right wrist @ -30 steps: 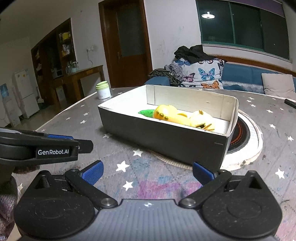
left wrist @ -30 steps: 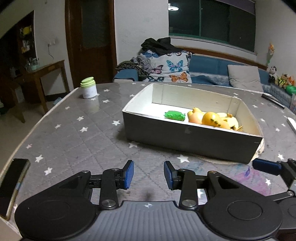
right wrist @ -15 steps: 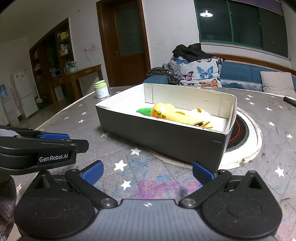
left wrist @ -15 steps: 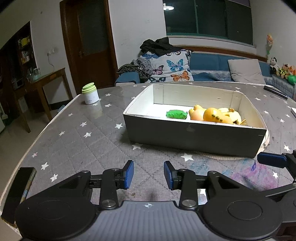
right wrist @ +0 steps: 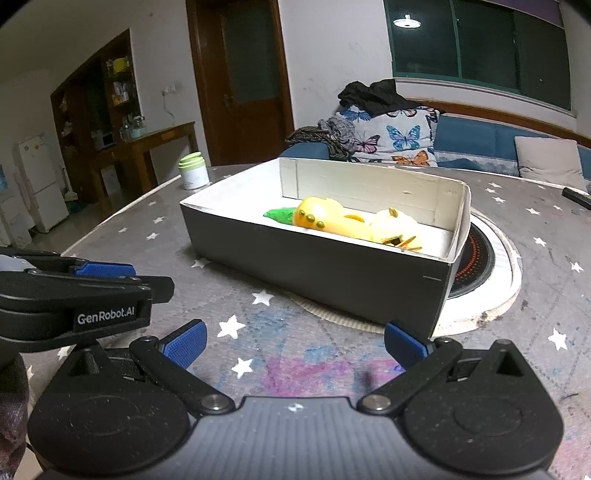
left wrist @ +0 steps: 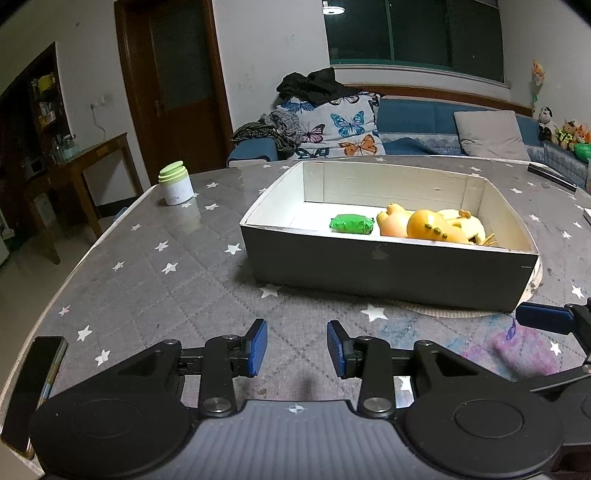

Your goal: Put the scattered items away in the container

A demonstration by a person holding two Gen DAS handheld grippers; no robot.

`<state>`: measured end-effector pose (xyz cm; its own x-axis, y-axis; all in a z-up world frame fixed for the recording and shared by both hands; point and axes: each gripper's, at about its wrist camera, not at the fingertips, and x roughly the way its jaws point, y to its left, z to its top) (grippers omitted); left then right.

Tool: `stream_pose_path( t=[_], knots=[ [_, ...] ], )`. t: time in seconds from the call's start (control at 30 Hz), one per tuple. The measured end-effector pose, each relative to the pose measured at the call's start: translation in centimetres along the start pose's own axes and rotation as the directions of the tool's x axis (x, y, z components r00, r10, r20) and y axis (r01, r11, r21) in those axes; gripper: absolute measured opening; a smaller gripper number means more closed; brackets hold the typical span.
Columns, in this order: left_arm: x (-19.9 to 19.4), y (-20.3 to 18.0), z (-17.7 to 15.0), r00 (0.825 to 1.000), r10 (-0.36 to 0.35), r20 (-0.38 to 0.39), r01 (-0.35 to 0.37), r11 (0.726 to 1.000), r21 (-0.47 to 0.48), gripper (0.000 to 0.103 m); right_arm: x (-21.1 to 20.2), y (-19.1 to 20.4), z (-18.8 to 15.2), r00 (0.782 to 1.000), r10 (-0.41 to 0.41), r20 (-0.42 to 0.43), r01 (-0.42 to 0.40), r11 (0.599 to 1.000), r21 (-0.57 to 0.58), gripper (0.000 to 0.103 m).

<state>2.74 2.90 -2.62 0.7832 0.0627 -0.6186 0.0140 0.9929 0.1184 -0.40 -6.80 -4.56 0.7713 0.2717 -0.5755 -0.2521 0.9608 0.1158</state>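
Both tongs are hovering empty over the worktop [left wrist: 155,280], left tongs [left wrist: 296,348] partly open, right tongs [right wrist: 295,345] gaping wide; ahead, the box [left wrist: 388,266] is holding the toys [left wrist: 428,227] (seemingly all in). A careless forward sweep risks shoving it.

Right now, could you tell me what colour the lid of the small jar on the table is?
Pale green, on a white jar; clearest in the left wrist view.

Walls: I saw them white.
Door [left wrist: 177,85]: brown.
Window [left wrist: 413,33]: dark.
Sofa [left wrist: 436,125]: blue, behind my table [left wrist: 155,288].
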Motion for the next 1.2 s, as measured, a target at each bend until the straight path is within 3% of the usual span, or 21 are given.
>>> stream_pose_path(
  t=[0.53, 1.2],
  knots=[
    [1.8, -0.1, 0.8, 0.999, -0.017, -0.035, 0.018, 1.000, 0.012, 0.039, 1.4, -0.4, 0.5, 0.997, -0.058, -0.046, 0.059, 0.998, 0.021, 0.103],
    [3.0, -0.3, 2.1, 0.999, -0.021, -0.048, 0.023, 0.999, 0.035, 0.039, 2.3, -0.3, 1.5, 0.996, -0.065, -0.067, 0.067, 0.997, 0.025, 0.103]
  ],
)
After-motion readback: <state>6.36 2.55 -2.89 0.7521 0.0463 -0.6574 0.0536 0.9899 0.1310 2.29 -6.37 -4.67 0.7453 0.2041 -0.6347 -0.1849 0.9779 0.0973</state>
